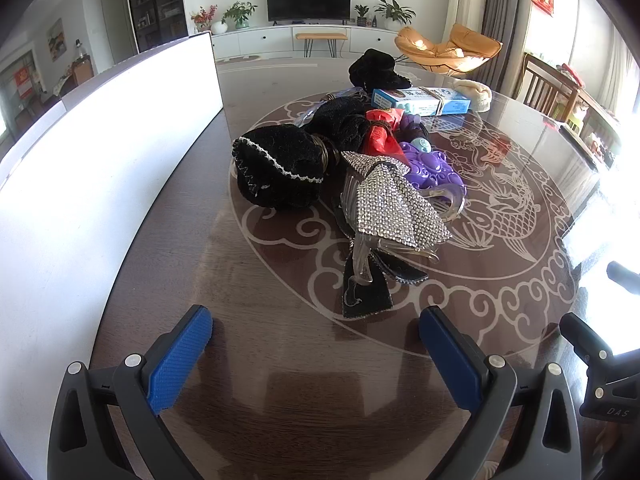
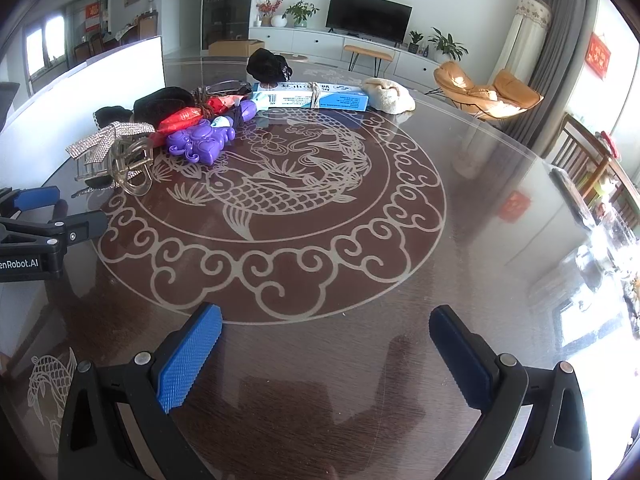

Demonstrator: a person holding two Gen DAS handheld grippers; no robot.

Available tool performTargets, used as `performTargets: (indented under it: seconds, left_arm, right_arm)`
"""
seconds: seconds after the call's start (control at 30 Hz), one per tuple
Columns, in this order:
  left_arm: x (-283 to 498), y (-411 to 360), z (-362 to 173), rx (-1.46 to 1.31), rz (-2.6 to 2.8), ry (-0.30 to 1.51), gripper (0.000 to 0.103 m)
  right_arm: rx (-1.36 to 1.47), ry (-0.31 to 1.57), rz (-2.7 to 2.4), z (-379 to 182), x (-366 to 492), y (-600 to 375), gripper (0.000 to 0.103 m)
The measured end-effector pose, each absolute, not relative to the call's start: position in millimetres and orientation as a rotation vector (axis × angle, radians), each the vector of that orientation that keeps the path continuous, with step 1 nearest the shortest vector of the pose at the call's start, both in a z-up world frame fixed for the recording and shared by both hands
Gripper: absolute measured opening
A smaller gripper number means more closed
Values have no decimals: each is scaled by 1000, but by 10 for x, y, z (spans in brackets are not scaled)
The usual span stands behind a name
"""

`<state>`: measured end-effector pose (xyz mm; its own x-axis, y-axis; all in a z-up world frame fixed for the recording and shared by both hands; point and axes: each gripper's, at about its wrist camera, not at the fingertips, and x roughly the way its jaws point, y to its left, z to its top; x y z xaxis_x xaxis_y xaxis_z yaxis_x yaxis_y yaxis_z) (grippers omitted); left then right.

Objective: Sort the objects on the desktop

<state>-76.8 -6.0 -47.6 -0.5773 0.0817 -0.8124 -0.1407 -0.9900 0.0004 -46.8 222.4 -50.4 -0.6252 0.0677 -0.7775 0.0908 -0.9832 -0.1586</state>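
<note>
Hovering with fingers spread, both grippers face the rhinestone hair clip.

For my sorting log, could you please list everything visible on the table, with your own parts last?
Rhinestone hair clip: one, silver, nearest pile edge.
Black fabric pieces: several, black, left of clip.
Purple toy: one, purple, right of clip.
Red packet: one, red, mid-pile.
Boxes: bundled, blue-white, behind pile.
Cream plush item: one, right of boxes.
White board: one, table's left.
Table: one, dark, carp motif.
Left claw: open, empty.
Right claw: open, empty.
</note>
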Motion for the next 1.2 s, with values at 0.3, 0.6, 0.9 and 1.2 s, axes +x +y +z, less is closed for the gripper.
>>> performTargets:
  seconds: [0.3,0.6,0.9,1.2]
  left_arm:
    - [-781,-64,-472,-1376,2682,98,103]
    - [-782,-66,-472,-1376,2682,98,103]
    - [-766,-62,-476,-1376,2682,98,103]
    - [-779,-65,-473,-1376,2682,98,103]
  right_arm:
    - [1349,306,-2813,-496,-454,2208,103]
    - [1351,298,-2810,-496,-453,2209,103]
    - [1357,277,-2803,-499,-462,2219,103]
    - [1360,266,-2799,-498,-465,2223,103]
